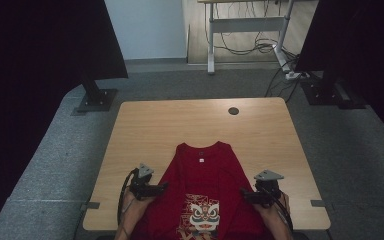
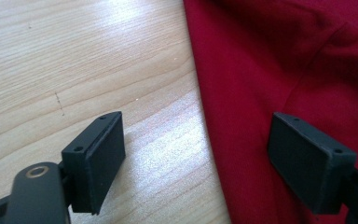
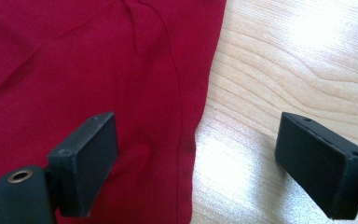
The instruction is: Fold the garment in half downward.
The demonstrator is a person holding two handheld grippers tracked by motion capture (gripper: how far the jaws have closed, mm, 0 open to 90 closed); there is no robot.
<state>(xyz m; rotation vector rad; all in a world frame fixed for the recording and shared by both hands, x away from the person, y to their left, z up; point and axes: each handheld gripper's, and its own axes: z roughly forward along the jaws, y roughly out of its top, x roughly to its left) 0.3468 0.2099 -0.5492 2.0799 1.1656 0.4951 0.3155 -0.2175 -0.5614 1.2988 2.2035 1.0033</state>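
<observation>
A red T-shirt (image 1: 202, 175) with a lion-mask print lies flat on the wooden table (image 1: 200, 125), collar toward the far side. My left gripper (image 1: 164, 187) is at the shirt's left edge, jaws wide apart and straddling the hem; in the left gripper view the red cloth (image 2: 284, 70) runs between its open jaws (image 2: 196, 161) without being pinched. My right gripper (image 1: 243, 192) is at the shirt's right edge, also open, and the right gripper view shows the folded side seam of the T-shirt (image 3: 121, 70) between its jaws (image 3: 196, 163), untouched by the pads.
A round cable hole (image 1: 233, 110) sits near the table's far edge. Dark panels on stands (image 1: 97, 97) flank the table on grey carpet. A desk frame with loose cables (image 1: 250, 35) stands farther back.
</observation>
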